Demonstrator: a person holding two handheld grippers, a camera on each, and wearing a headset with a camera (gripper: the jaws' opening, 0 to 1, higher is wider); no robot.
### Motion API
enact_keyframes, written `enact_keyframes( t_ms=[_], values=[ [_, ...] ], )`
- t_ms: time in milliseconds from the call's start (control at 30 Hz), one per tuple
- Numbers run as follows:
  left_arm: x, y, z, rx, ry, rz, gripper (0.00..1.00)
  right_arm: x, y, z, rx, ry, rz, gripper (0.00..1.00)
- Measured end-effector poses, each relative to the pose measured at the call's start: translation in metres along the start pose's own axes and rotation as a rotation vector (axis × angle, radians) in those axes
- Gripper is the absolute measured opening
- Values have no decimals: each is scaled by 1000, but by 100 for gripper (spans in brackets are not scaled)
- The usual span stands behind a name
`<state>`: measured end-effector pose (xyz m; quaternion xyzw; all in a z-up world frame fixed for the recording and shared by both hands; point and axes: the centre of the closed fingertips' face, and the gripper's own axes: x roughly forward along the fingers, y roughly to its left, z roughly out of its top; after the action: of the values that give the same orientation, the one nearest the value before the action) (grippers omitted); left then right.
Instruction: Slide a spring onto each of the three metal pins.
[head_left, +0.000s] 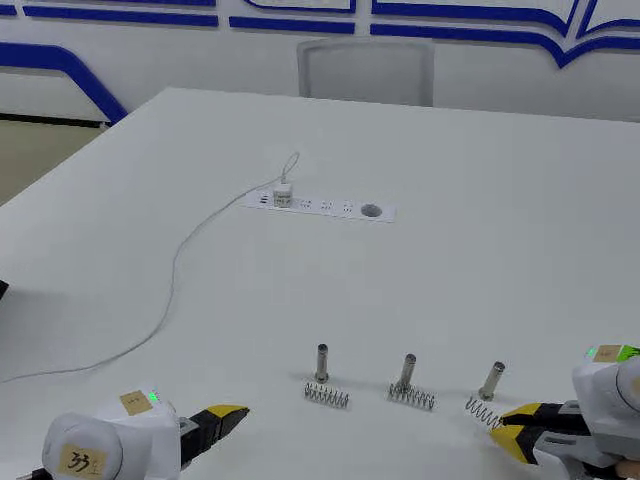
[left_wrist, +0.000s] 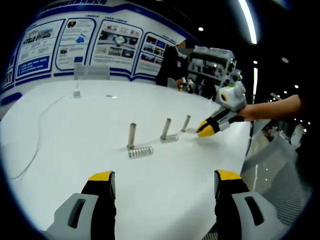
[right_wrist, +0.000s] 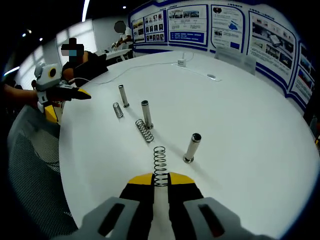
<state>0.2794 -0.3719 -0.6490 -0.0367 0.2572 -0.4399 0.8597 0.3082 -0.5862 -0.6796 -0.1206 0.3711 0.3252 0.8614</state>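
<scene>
Three metal pins were seen standing in a row on the white bench, toward its near edge: the left pin, the middle pin and the right pin. A spring was laid flat on the bench just on the near side of each pin. The left spring and the middle spring lay just beside the bases of their pins. The right spring was angled toward the near right.

The right gripper was held low at the near right of the bench. In the right gripper view its yellow-tipped fingers were drawn narrow, and the near end of the right spring was pinched between the tips. The rest of that spring was stretched out along the bench toward the pins.

The left gripper was held at the near left, well apart from the pins and pointed toward them. In the left gripper view its fingers were spread wide, with nothing between them.

Farther across the bench a white power strip was set into the surface, with a small charger plugged into it. A thin white cable was trailed from it toward the near left. A grey chair was placed at the far edge.
</scene>
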Motion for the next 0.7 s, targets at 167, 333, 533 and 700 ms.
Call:
enact_keyframes(
  t_ms=[167, 333, 533, 700],
  values=[
    [-3, 2, 6, -21, -27, 1, 82, -9, 10, 10, -37, -31, 4, 10],
    [-4, 5, 8, 1, -22, -6, 82, -14, 18, 19, -70, -30, 8, 10],
    [-3, 5, 28, 40, -50, -30, 82, -22, 30, 38, -120, -49, 21, 10],
    [0, 6, 49, 69, -86, -33, 81, -24, 41, 47, -207, -40, 22, 10]
  ],
)
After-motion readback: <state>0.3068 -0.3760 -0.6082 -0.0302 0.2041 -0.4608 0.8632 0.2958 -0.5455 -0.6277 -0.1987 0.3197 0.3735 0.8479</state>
